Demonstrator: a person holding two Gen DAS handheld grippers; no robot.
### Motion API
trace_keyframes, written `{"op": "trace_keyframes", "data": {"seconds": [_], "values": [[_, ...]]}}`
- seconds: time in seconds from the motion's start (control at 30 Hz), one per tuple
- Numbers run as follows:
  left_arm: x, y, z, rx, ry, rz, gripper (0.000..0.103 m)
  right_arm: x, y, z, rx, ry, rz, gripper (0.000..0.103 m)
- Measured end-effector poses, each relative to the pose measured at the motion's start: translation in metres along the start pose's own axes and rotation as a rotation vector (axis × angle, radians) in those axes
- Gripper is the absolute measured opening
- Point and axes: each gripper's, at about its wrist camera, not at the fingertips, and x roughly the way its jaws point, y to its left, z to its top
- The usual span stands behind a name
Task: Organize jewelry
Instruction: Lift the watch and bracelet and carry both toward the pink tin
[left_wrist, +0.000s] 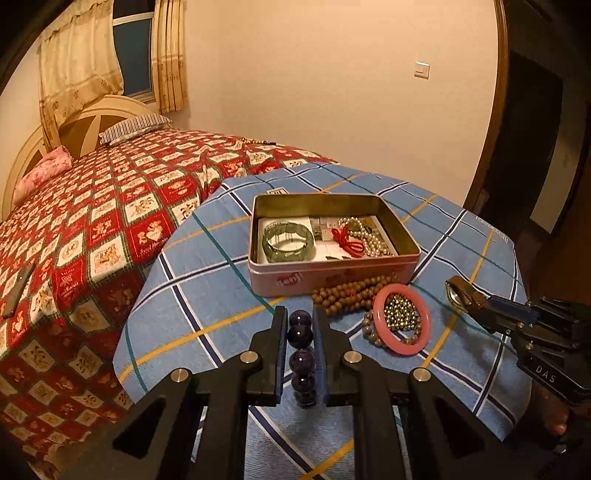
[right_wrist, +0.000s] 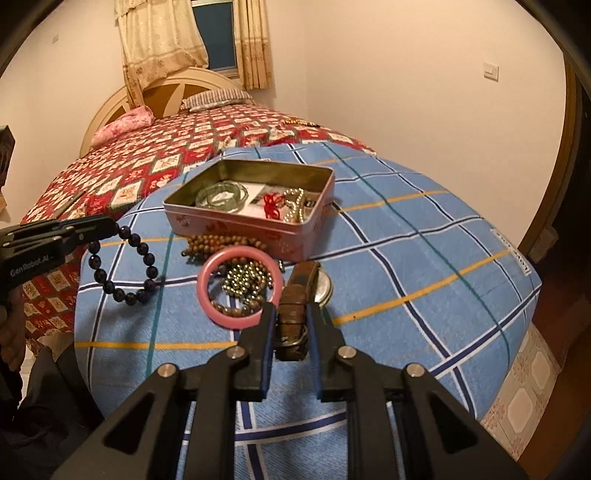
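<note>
A: Count? 
B: Two hand-held grippers. Left hand-held gripper (left_wrist: 300, 325) clamps one dark purple bead bracelet (left_wrist: 301, 356); right hand-held gripper (right_wrist: 290, 314) clamps one brown-strapped watch (right_wrist: 295, 314).

A: Containers? 
B: One open pink tin (left_wrist: 332, 275), ahead of both: one green bangle (left_wrist: 289, 240), pearl strand (left_wrist: 364, 236), red cord (left_wrist: 347, 240).

A: Loose? 
B: Pink bangle (right_wrist: 240, 290) left of the right one, ringing metallic beads (right_wrist: 245, 278); wooden beads (left_wrist: 347, 293) beside the tin.

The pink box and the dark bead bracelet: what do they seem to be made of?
The pink box looks like thin painted metal: its bare inner walls shine dull gold and the rim is rolled. The dark bead bracelet seems polished stone or glass; the round purple beads are glossy with small highlights. Which one, I cannot tell.
</note>
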Motion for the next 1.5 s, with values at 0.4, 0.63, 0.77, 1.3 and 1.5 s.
{"op": "trace_keyframes", "data": {"seconds": [0.4, 0.63, 0.77, 1.3, 1.5], "values": [[-0.006, 0.001, 0.015, 0.015, -0.027, 0.011, 0.013, -0.006, 0.006, 0.011, -0.021, -0.044, 0.015, 0.019], [-0.011, 0.0, 0.028, 0.024, -0.052, 0.014, 0.013, -0.009, 0.01, 0.022, -0.034, -0.072, 0.027, 0.019], [-0.014, 0.0, 0.036, 0.03, -0.069, 0.015, 0.013, -0.01, 0.014, 0.029, -0.045, -0.087, 0.033, 0.019], [-0.018, -0.002, 0.06, 0.054, -0.109, 0.015, 0.013, -0.008, 0.015, 0.045, -0.058, -0.118, 0.048, 0.019], [-0.015, -0.002, 0.072, 0.071, -0.119, 0.019, 0.013, -0.006, 0.012, 0.057, -0.062, -0.133, 0.056, 0.019]]}}
